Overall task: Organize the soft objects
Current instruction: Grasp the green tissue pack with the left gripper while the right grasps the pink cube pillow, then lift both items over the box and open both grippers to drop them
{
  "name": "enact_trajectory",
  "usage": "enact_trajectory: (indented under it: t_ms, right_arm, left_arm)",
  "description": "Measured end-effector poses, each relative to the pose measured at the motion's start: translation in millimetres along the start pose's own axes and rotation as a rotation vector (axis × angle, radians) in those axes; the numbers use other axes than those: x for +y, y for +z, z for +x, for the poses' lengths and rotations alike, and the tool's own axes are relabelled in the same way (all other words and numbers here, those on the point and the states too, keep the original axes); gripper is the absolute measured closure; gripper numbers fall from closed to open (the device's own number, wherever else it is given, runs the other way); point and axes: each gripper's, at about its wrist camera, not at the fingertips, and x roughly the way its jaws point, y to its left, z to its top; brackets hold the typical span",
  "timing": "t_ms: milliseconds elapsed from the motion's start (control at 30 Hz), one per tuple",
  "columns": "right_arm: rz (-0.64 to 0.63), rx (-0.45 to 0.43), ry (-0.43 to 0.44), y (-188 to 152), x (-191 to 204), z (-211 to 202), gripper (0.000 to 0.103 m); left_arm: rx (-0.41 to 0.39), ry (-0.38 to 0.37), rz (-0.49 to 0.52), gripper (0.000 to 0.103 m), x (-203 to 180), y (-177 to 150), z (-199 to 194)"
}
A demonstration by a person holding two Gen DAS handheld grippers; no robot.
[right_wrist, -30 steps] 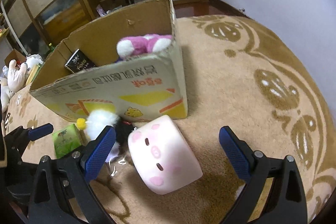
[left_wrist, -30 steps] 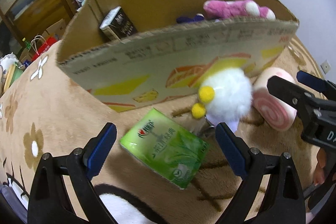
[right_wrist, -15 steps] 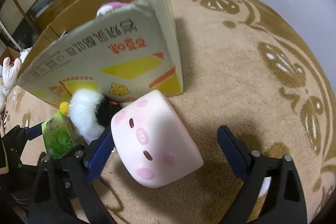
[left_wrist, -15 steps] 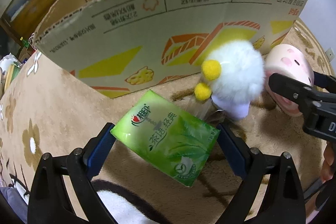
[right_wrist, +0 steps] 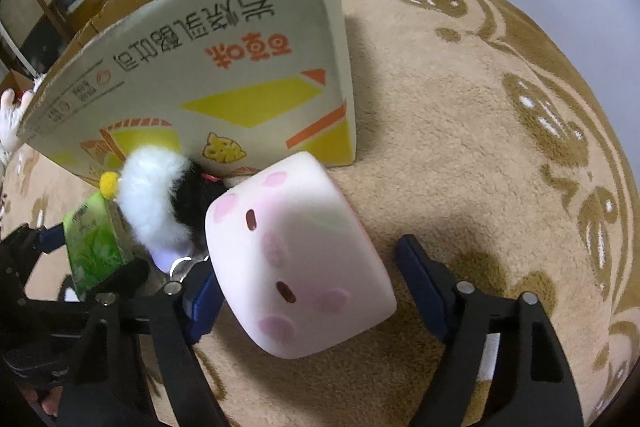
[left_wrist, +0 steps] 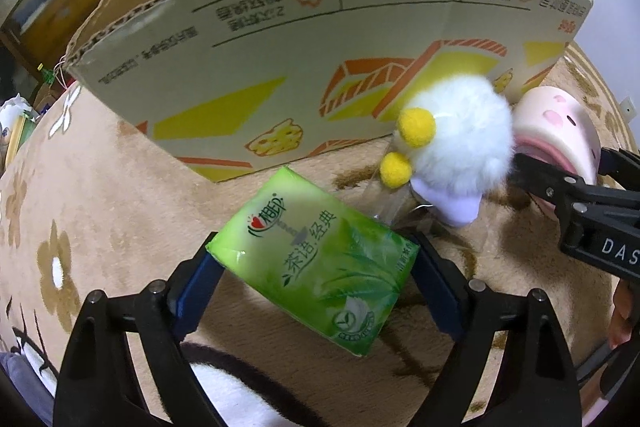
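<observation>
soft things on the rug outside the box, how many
3: a green tissue pack between the left gripper fingers, a white fluffy toy against the cardboard box, and a pink pig cushion between the right gripper's fingers. More may sit hidden inside the box.

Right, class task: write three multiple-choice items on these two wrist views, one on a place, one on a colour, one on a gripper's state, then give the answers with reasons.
1. Where is the white fluffy toy?
A. inside the cardboard box
B. on the carpet in front of the box
C. in the left gripper

2. What colour is the tissue pack?
A. green
B. blue
C. red

3. How does the right gripper stand to the pink pig cushion?
A. shut flat on it
B. open, a finger on either side
C. far off it

Answers:
1 B, it rests on the carpet against the box's printed outer wall.
2 A, the wrapper is green with leaf art.
3 B, a gap shows between the right-hand finger and the cushion.
</observation>
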Motion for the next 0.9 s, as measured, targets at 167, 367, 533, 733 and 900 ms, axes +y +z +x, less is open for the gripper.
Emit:
enact_trajectory:
  t_ms: [167,367,533,733,900]
  right_arm:
    - [0.004,-0.007,0.022,-1.0,-0.3,-2.7,0.034]
    - [0.001,-0.017,0.030,-4.5,0.1,-12.3,0.046]
    - [0.013,-0.026,0.042,-6.5,-4.6,-18.5,0.051]
    - [0.019,-0.055,0.065,-12.5,-7.9,-32.6,0.052]
    - [0.026,-0.130,0.072,-14.2,-6.6,-53.4,0.052]
  left_arm:
    - [0.005,-0.008,-0.036,0.015,7.4,5.9,2.5]
    - [0.004,-0.003,-0.074,0.015,15.3,0.6,0.5]
    - [-0.005,0.014,-0.087,0.015,18.4,-5.5,-5.2]
    - [-0.025,0.026,-0.112,0.015,21.0,-8.6,-14.9]
    - [-0.078,0.035,-0.139,0.015,26.2,-14.5,-40.8]
